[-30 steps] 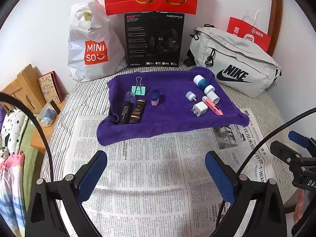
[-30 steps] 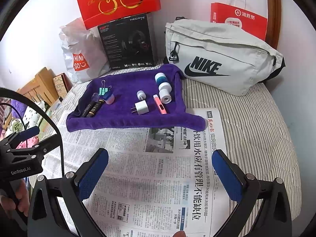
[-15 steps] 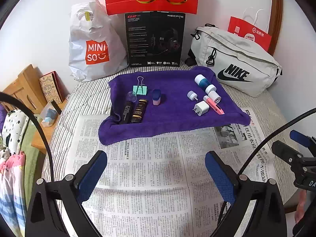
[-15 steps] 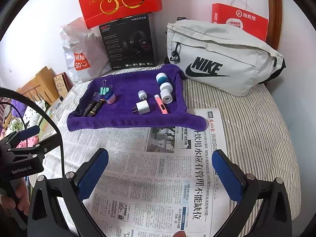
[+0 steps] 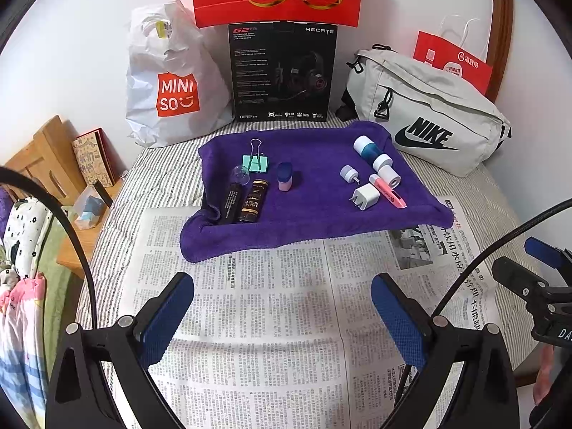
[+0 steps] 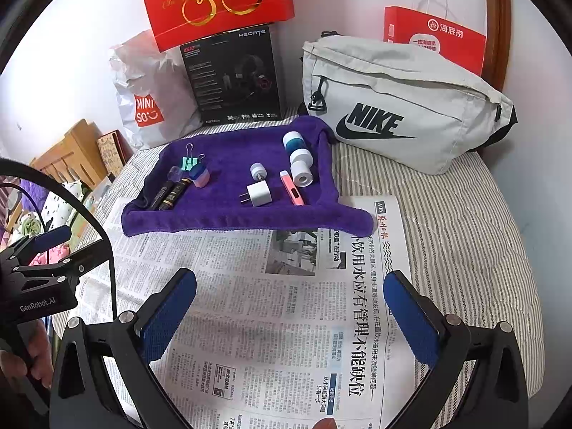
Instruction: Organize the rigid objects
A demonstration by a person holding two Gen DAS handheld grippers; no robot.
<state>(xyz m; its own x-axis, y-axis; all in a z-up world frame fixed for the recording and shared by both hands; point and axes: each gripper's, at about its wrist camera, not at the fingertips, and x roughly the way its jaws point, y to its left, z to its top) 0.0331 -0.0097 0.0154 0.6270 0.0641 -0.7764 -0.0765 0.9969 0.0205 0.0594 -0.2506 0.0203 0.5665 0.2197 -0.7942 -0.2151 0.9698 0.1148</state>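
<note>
Over the last second hardly anything changes: both views creep a touch closer to the purple towel point(image 5: 314, 200), and every object on it keeps its place, so the sorting stands exactly as it did.

On the towel's left sit two dark tubes point(image 5: 243, 200) side by side, a clear cap point(image 5: 240, 174) at their far end, a mint binder clip point(image 5: 255, 161) behind, and a blue-and-pink sharpener point(image 5: 285, 176) just beside. Toward the right lie a small round plug point(image 5: 347, 173), a white charger point(image 5: 365, 196), a pink highlighter point(image 5: 389, 195), and two white rolls point(image 5: 377, 161) in a line.

The left gripper point(image 5: 282, 316) hovers over the newspaper point(image 5: 271, 321) on the bed, spread wide and empty. The right gripper point(image 6: 289, 314) does the same, wide apart with nothing between its pads.

Two loose groups could mean sorting finished or merely laid out for it; the pictures fit either
</note>
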